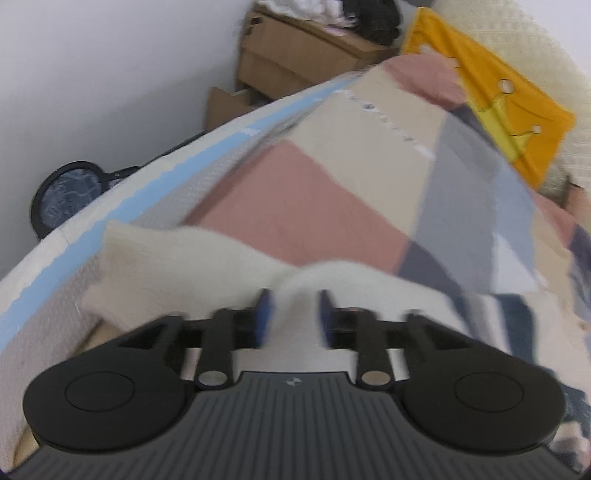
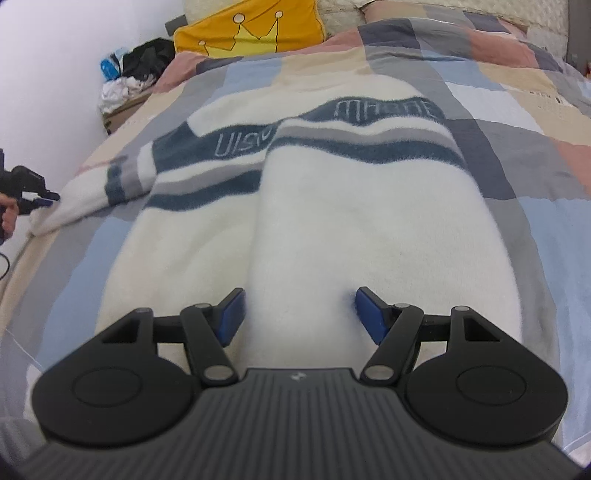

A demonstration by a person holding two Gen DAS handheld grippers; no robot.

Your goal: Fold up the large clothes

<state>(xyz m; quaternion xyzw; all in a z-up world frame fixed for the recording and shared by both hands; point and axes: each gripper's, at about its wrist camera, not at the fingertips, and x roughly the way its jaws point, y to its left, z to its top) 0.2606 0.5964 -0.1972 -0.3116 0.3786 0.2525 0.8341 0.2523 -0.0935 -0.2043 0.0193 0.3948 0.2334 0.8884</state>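
Observation:
A large white fleece sweater point(image 2: 332, 206) with dark blue and grey stripes and lettering lies on the patchwork bed cover point(image 2: 517, 110), one half folded over the other. My right gripper point(image 2: 299, 314) is open just above its near white hem. My left gripper point(image 1: 293, 314) has its blue pads closing around a raised fold of the white sleeve point(image 1: 177, 258) at the bed's left edge; the view is blurred by motion. The left gripper also shows at the far left of the right wrist view point(image 2: 38, 199), at the sleeve's cuff.
A yellow crown pillow point(image 2: 247, 33) lies at the head of the bed. Cardboard boxes point(image 1: 295, 55) with piled clothes stand by the white wall. A round black object point(image 1: 68, 192) sits on the floor beside the mattress edge point(image 1: 110, 206).

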